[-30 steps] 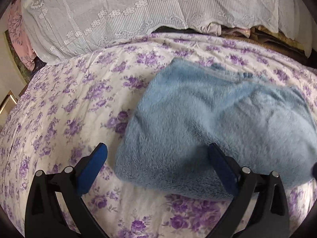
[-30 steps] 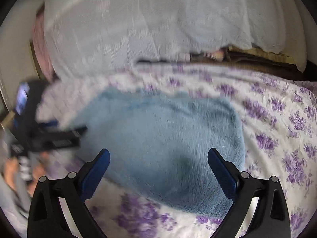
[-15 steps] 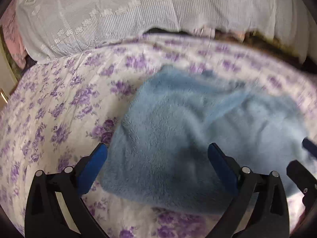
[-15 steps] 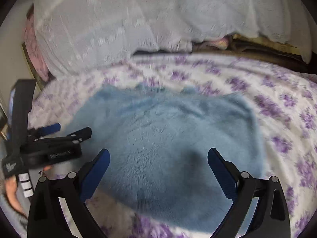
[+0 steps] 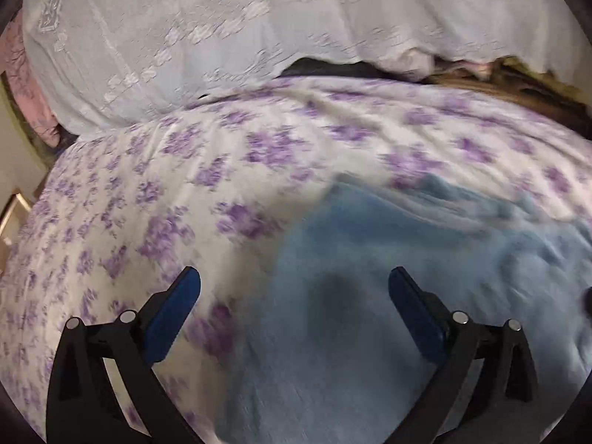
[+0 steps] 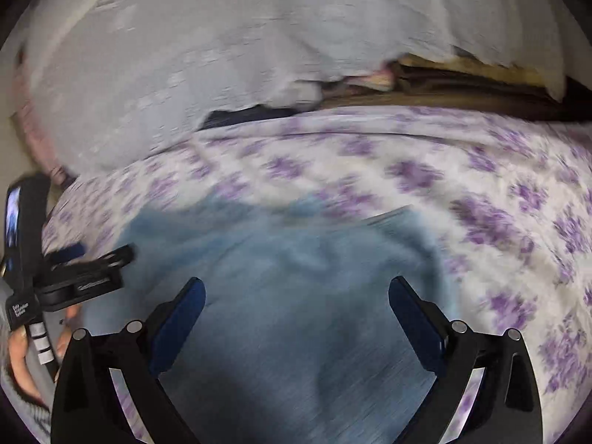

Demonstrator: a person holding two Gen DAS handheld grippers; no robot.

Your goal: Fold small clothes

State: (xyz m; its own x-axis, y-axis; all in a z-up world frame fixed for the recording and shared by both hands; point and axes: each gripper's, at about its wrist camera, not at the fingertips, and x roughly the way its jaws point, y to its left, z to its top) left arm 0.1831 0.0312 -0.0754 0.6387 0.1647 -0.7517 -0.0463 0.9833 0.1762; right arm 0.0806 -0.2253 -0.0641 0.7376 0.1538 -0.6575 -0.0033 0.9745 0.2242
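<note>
Status: the blue fleece garment (image 5: 425,296) lies on the purple-flowered bedspread (image 5: 148,203) as a compact, layered bundle with rounded edges. I judge at least one fold complete; motion blur prevents me from counting layers or confirming that the edges align. What remains, in my estimate, is a final fold or a tidy-up.

Left gripper (image 5: 294,288): jaws spread wide, holding nothing. Its left finger (image 5: 174,310) sits over bare bedspread, its right finger (image 5: 414,314) over fleece, so the garment's left edge falls between them. I cannot tell whether the tips touch the cloth.

Right gripper (image 6: 296,296): jaws spread wide, holding nothing. Both fingers sit over the fleece near its front edge, with the garment (image 6: 296,277) extending ahead and to the right.

The left tool also appears in the right wrist view at the garment's left side, held in a hand (image 6: 22,351).

A white lace cover (image 5: 222,37) lies beyond, well apart from the garment.
</note>
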